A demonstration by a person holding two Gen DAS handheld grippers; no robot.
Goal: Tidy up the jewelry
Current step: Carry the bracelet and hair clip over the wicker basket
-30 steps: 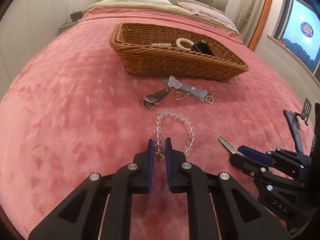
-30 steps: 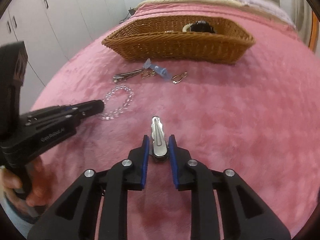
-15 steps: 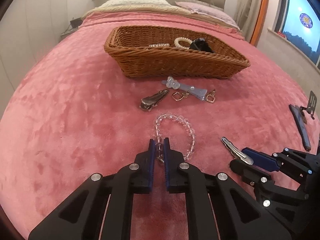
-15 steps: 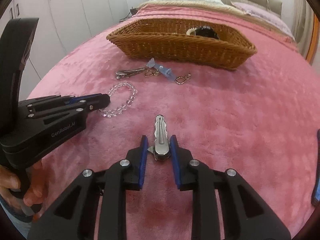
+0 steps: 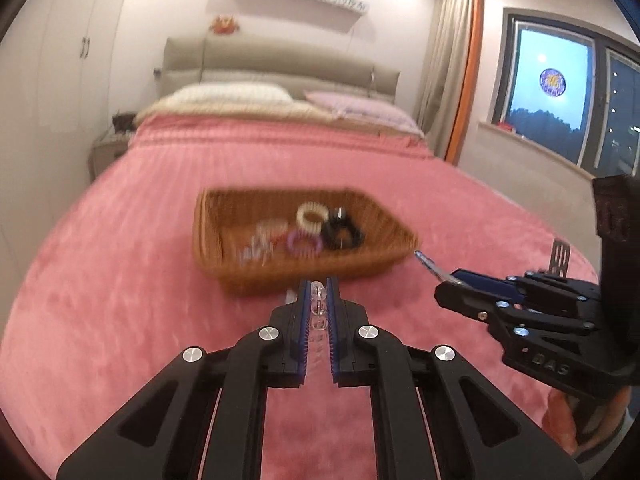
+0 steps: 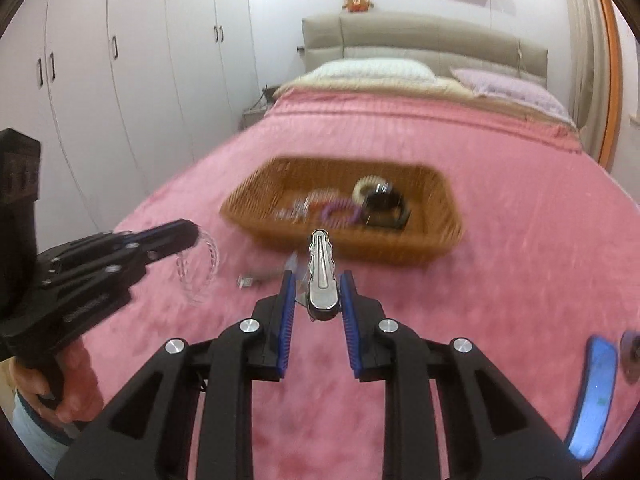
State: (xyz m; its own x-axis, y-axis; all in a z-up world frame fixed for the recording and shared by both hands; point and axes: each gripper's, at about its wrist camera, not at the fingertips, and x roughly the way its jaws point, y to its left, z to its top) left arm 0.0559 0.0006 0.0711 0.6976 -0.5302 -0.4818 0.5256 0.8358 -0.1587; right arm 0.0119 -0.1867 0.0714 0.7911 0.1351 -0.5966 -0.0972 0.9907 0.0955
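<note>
One wicker basket [image 5: 256,276], one clear bead bracelet [image 6: 200,268], one silver hair clip [image 6: 322,276], two pillows [image 5: 236,94].

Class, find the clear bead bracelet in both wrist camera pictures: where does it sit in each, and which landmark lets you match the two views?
Left wrist view: clear bead bracelet at lower centre, pinched in the left gripper.
Right wrist view: the bracelet dangles at left from the left gripper.
Shared landmark: the wicker basket on the pink bedspread.

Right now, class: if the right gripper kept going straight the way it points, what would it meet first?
Probably the wicker basket. The right gripper, shut on a silver hair clip, points at the basket's near wall, with only pink blanket between. Depth and height are blurred, so it might pass over the rim.
</note>
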